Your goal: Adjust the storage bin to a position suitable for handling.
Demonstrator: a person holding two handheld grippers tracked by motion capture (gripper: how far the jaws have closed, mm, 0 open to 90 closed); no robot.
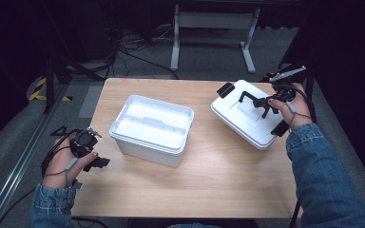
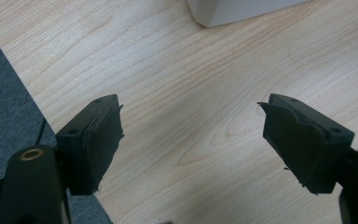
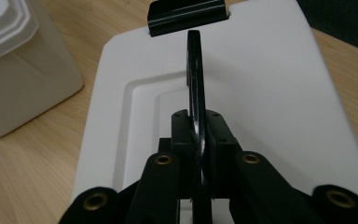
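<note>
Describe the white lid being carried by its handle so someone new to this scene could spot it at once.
On the wooden table, look to the far right corner. There the lid lies tilted near the edge, with the right gripper shut on its black handle. Unlike the open white bin at mid-table, it is flat, with a black latch at its end.

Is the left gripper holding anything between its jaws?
No. In the left gripper view the left gripper stands wide open, with bare wooden table between its pads.
</note>
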